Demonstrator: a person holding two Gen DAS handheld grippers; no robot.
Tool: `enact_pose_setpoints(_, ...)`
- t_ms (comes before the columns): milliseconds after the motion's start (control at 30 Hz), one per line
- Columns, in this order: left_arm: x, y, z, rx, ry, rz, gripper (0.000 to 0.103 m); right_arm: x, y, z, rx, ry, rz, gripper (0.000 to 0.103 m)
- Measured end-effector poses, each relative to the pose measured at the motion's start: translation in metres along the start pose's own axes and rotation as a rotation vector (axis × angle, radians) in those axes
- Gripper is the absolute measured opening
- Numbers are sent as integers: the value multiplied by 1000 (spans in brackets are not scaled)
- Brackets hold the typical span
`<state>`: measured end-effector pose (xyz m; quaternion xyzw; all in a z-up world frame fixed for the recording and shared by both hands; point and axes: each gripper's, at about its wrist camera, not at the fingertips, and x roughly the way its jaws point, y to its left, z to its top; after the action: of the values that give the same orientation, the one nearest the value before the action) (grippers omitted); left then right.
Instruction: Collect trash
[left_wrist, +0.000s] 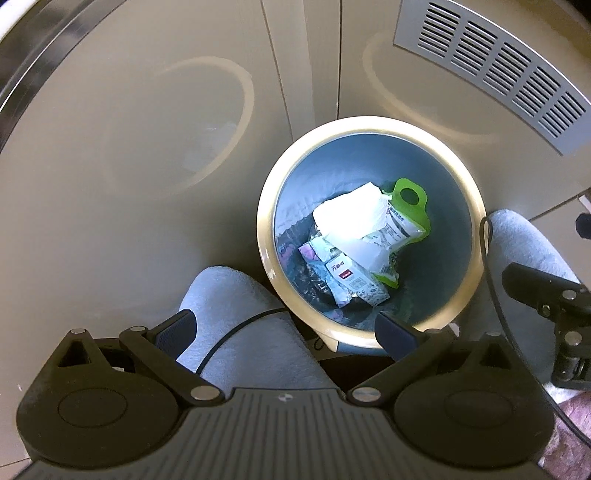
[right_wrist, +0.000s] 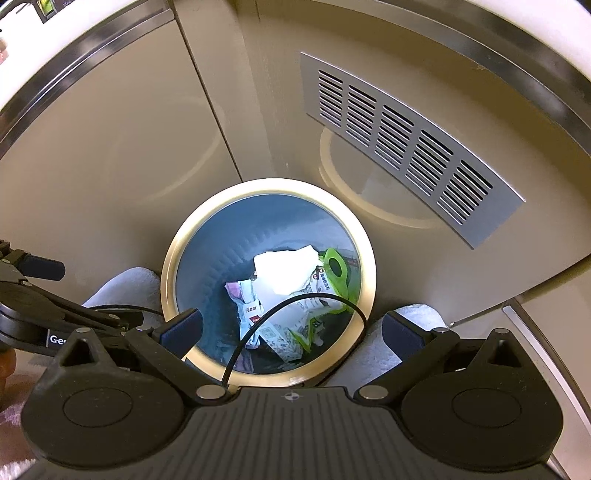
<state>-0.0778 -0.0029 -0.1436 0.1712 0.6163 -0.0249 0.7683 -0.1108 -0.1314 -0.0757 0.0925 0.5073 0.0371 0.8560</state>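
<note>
Left wrist: round cream-rimmed bin (left_wrist: 266, 236), crumpled white paper (left_wrist: 351, 218), green-edged packet (left_wrist: 408, 206).

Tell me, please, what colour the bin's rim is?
Cream rim; right wrist view shows it best.

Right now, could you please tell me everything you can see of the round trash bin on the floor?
The trash bin is round, upright and open-topped, with a cream rim and a blue-grey inner wall that looks like plastic. It stands on the floor against a beige cabinet front, below a metal vent grille. Inside lie crumpled white paper, a green-edged pouch and printed wrappers. Both grippers hover above it with fingers apart, holding nothing.
</note>
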Motion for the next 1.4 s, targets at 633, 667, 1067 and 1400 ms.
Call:
enact_pose_setpoints(633,-4,-1,-1,13,-5,23,103,0,4,0,-6,2,-11,103)
enact_pose_setpoints(667,-4,-1,-1,13,-5,22,103,1,3,0,-5,2,-11,103)
enact_pose_setpoints(1067,-5,-1,-1,16,-8,26,103,3,4,0,-4,11,-12,103)
enact_pose_setpoints(1400,-5,-2,-1,16,-6,25,103,4,3,-1,1,15,-11,103)
